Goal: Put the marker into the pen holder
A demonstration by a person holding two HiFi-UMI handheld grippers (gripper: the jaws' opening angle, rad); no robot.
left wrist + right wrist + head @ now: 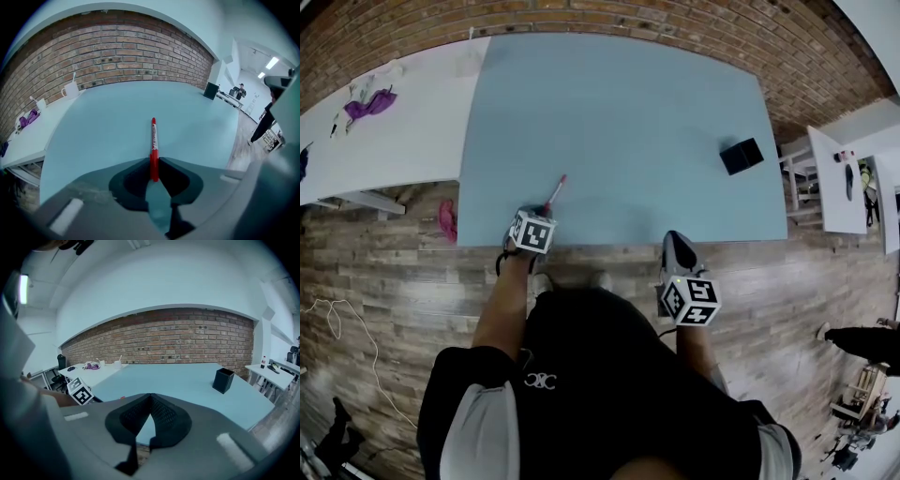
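A red marker lies on the light blue table near its front edge, pointing away from me. My left gripper is at the marker's near end. In the left gripper view the two jaw tips close against the marker from both sides, so the left gripper is shut on it. The black square pen holder stands upright at the table's right side, far from the marker, and shows in the right gripper view too as the pen holder. My right gripper hovers at the front edge, shut and empty.
A white table adjoins on the left, with a purple thing and a white cup. A brick wall runs behind. More white tables stand at the right. A person stands beyond the table's right end.
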